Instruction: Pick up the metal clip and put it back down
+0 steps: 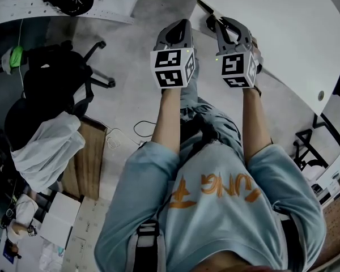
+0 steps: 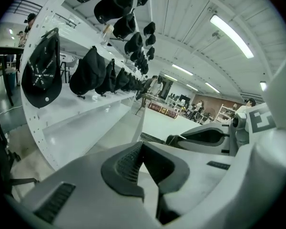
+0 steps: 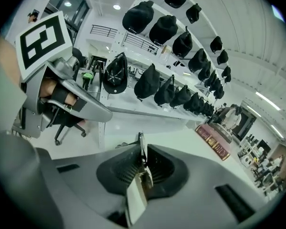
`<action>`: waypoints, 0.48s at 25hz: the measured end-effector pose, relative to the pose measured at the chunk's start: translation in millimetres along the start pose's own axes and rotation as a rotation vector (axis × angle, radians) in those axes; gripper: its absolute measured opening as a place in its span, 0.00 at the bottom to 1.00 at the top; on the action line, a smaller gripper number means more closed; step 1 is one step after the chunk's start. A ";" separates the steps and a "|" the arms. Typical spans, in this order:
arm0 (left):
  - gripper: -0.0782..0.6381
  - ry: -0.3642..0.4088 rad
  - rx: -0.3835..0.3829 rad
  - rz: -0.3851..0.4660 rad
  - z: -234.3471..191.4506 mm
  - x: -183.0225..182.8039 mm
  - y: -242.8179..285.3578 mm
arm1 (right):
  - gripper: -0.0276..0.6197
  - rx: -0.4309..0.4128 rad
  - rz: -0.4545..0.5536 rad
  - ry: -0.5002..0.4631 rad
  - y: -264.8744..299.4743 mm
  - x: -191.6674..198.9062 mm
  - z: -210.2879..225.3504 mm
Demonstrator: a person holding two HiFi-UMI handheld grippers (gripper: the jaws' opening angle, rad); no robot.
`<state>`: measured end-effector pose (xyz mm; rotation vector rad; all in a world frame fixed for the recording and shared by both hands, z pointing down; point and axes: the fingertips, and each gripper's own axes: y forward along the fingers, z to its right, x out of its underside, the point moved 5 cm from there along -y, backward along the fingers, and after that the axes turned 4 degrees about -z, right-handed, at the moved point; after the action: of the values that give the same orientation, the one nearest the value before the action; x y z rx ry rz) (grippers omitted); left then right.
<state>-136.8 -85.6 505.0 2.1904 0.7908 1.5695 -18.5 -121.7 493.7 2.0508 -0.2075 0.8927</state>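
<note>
My right gripper is shut on the metal clip, a thin silvery piece that stands on edge between the ribbed pads, with a pale part running back toward the camera. In the head view that gripper is held in the air at the edge of the white table. Just left of it my left gripper hangs over the floor. Its jaws are shut with nothing between them. The clip itself is too small to make out in the head view.
A black office chair and a white cloth are on the floor to the left. Black caps hang along a white wall rack. A dark red book lies on the table. Several people stand far off in the room.
</note>
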 end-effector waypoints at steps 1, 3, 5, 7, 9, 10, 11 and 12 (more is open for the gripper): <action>0.14 0.004 0.001 0.000 0.6 -1.3 0.7 | 0.12 0.006 0.003 0.006 -0.2 -1.0 2.5; 0.14 0.010 0.003 -0.001 1.9 -4.5 1.7 | 0.10 0.015 0.008 0.020 -0.4 -2.6 7.8; 0.14 0.017 0.005 0.000 4.0 -9.2 2.8 | 0.10 0.017 0.009 0.037 -0.3 -3.3 12.5; 0.14 0.028 0.012 0.004 6.9 -15.3 5.0 | 0.09 0.018 0.006 0.061 0.3 -2.6 17.0; 0.14 0.039 0.021 0.007 9.6 -21.5 7.8 | 0.09 0.017 0.003 0.093 1.0 -1.0 21.6; 0.14 0.044 0.025 0.009 10.7 -24.6 9.3 | 0.09 0.018 0.002 0.113 1.0 -0.1 24.4; 0.14 0.049 0.029 0.011 11.9 -27.9 11.0 | 0.09 0.021 0.003 0.137 0.5 0.4 27.8; 0.14 0.054 0.033 0.014 13.3 -31.5 12.7 | 0.09 0.024 0.006 0.169 -0.2 0.8 31.8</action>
<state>-128.7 -114.1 483.9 2.1894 0.8255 1.6400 -1.3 -146.0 482.3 1.9851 -0.1116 1.0713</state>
